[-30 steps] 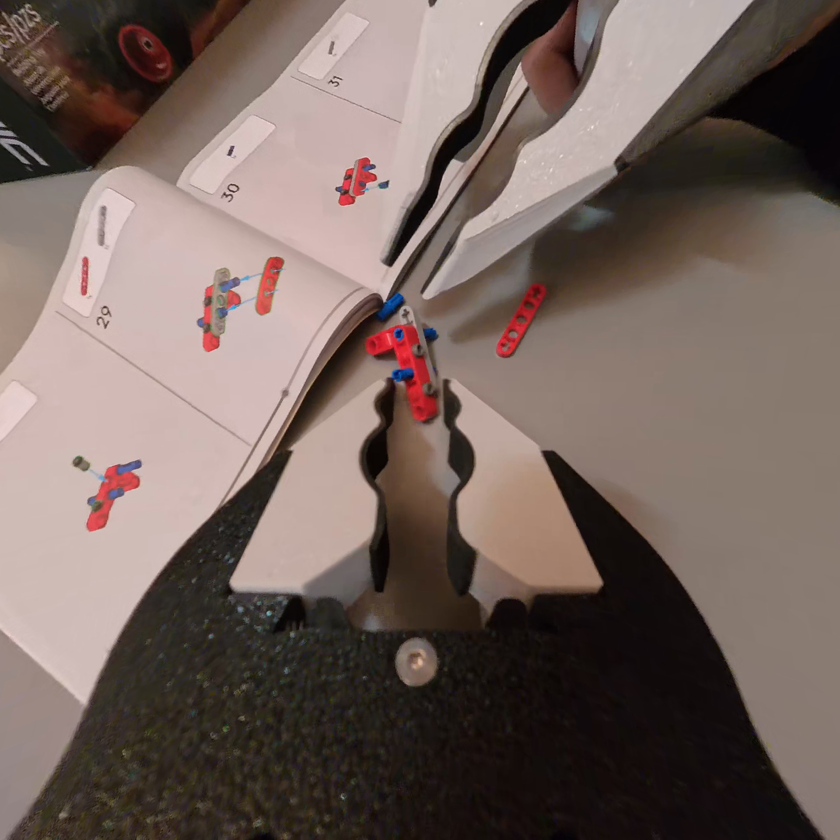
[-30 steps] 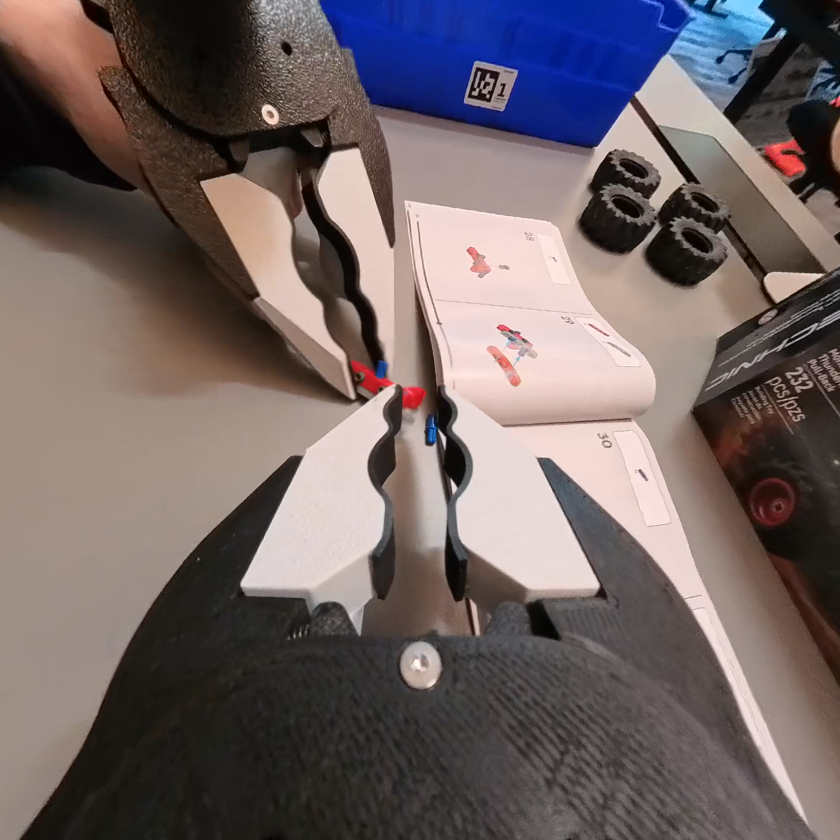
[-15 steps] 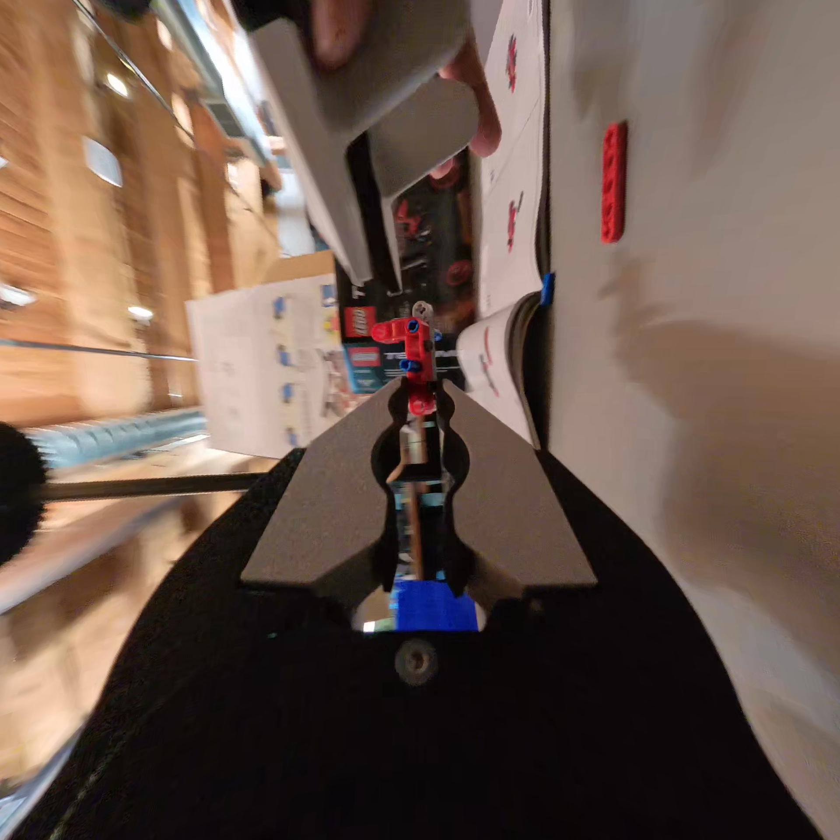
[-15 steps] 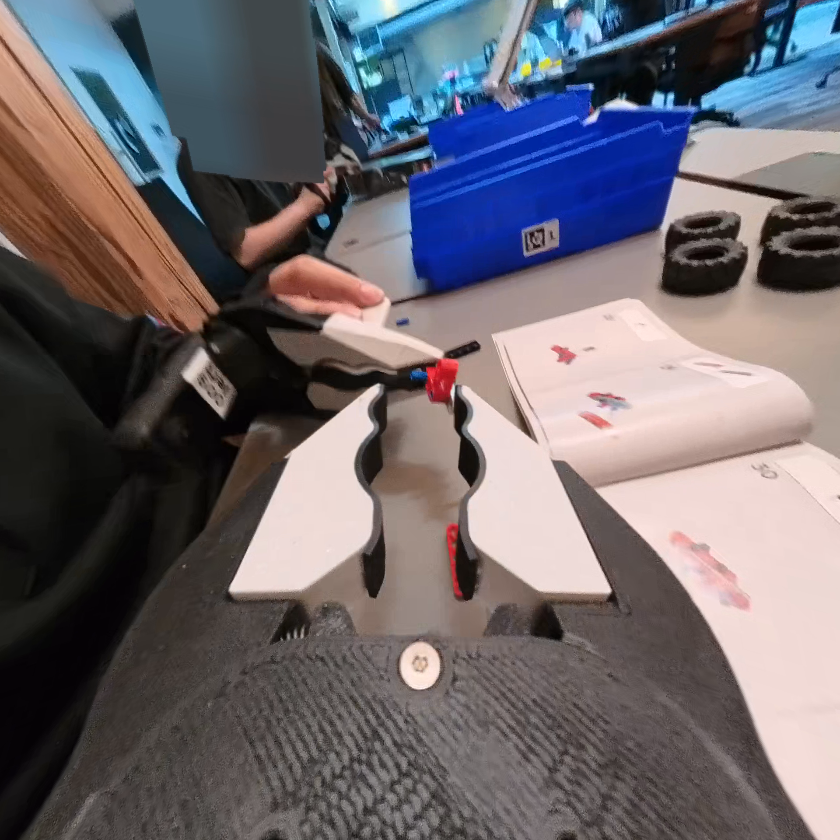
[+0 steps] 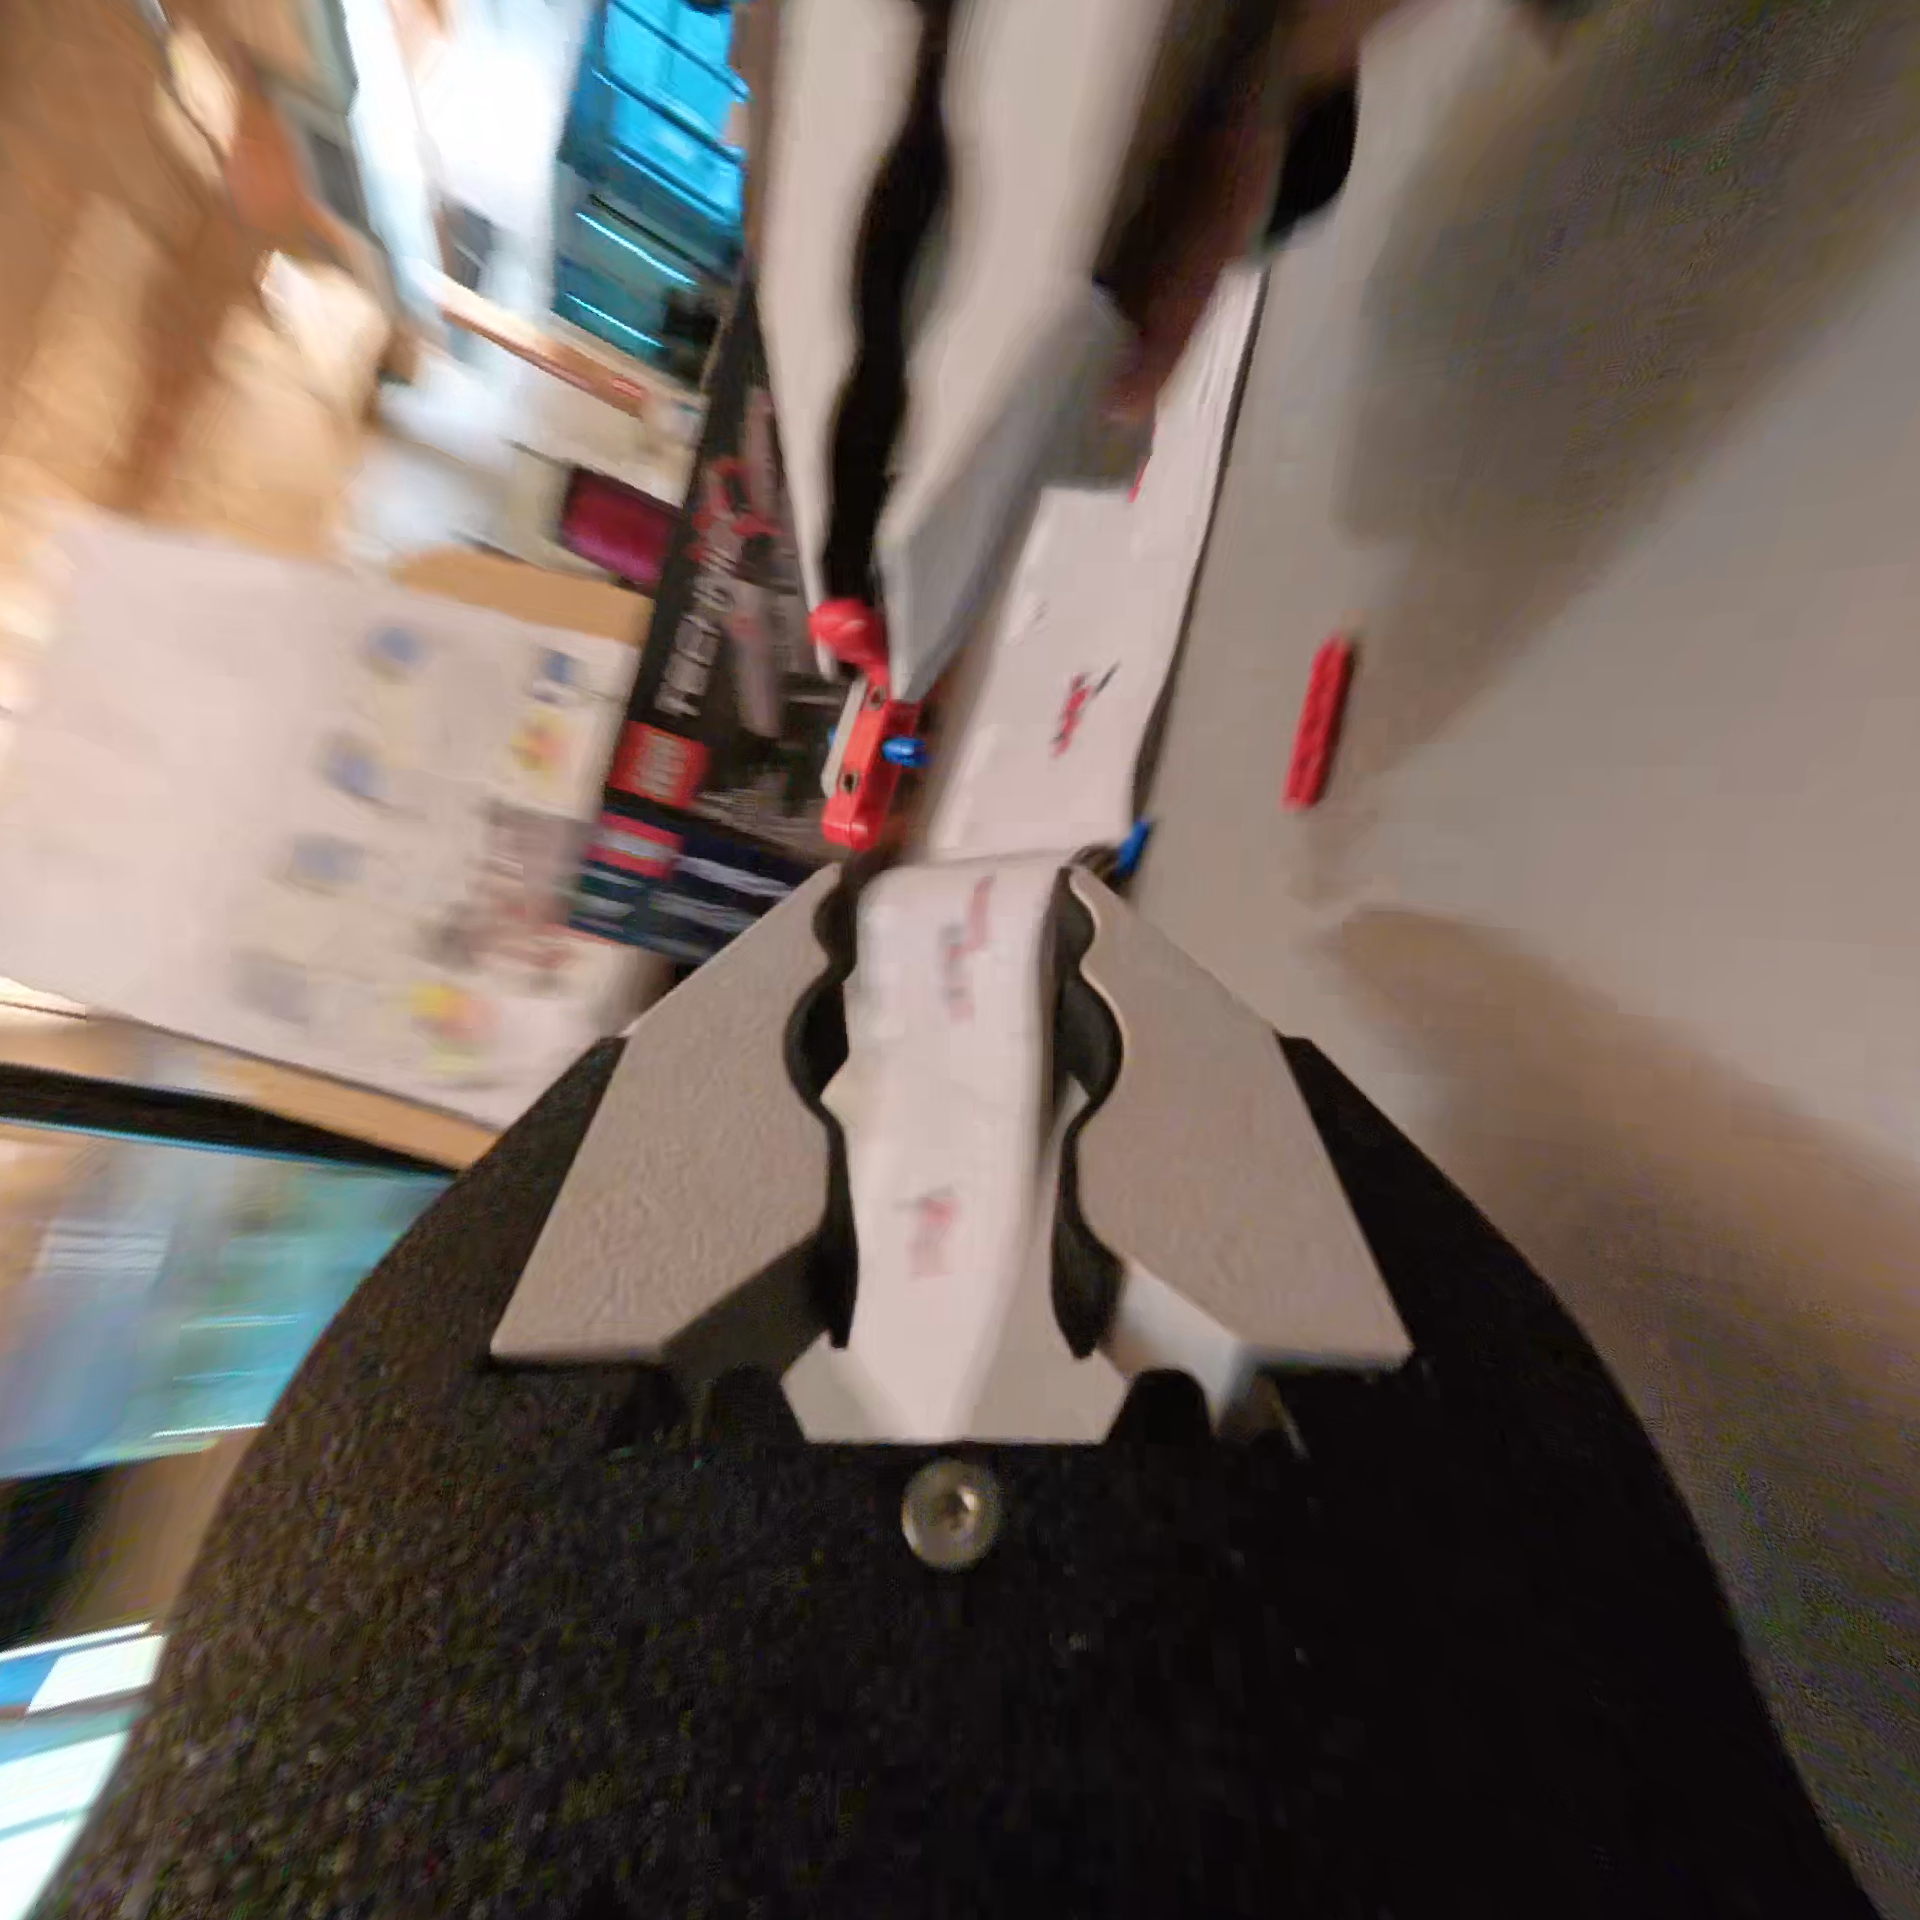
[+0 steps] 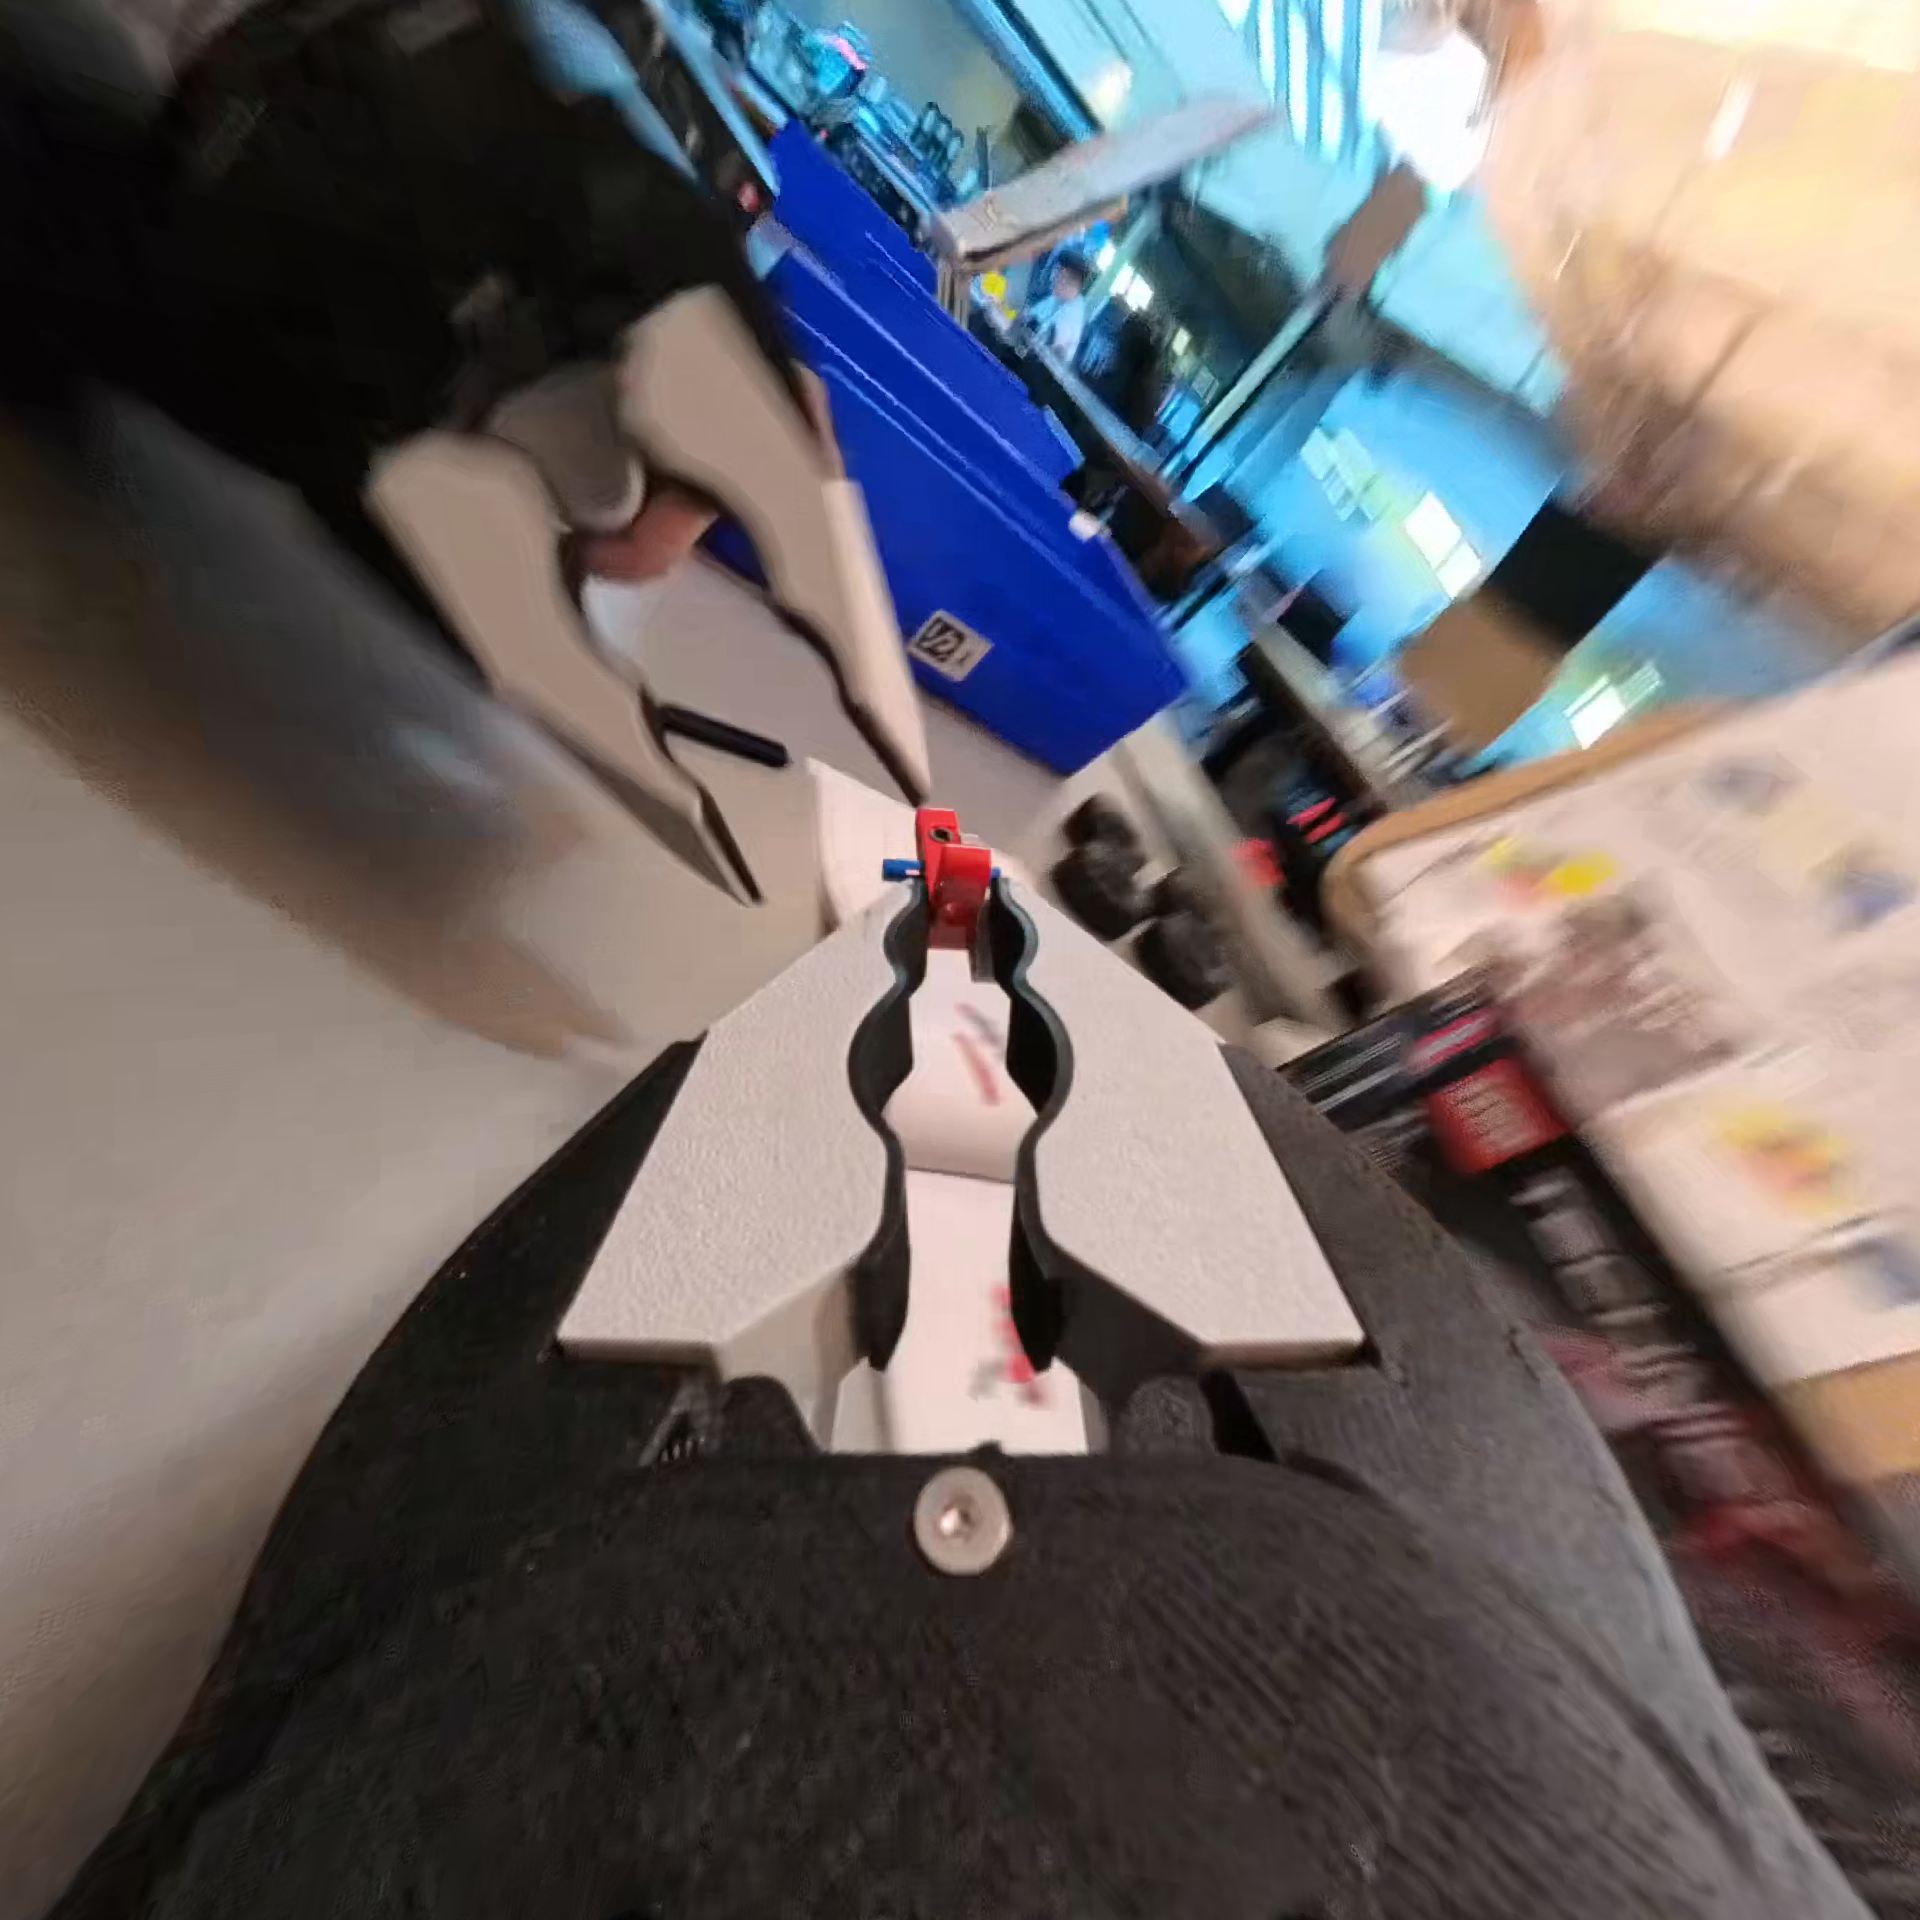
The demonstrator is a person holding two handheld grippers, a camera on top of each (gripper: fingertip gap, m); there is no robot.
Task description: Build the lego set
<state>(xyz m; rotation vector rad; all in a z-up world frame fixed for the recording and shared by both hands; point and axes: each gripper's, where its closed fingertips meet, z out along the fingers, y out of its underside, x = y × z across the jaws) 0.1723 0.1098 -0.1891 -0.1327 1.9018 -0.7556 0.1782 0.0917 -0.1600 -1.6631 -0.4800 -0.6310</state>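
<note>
1. Grey table runs as a tilted plane through both views; heavy motion blur throughout. The open instruction booklet lies on it, with the dark set box beyond and a blue bin farther back.
2. Right gripper: clenched on the red sub-assembly, pinched at the very fingertips and lifted clear of the table. Blue pins stick out sideways.
3. Left gripper: spread apart, nothing between its fingers.
4. Key relation: in the left wrist view the red sub-assembly sits just ahead of the left tips, its long axis roughly in line with the left fingers, the opposite end inside the right tips.
5. Judgement: a handover has just finished; the right gripper is nearer and owns the part.
6. Loose red beam lies flat on the table, apart from both grippers, the likely next piece. A small blue pin rests beside the booklet's edge.
</note>
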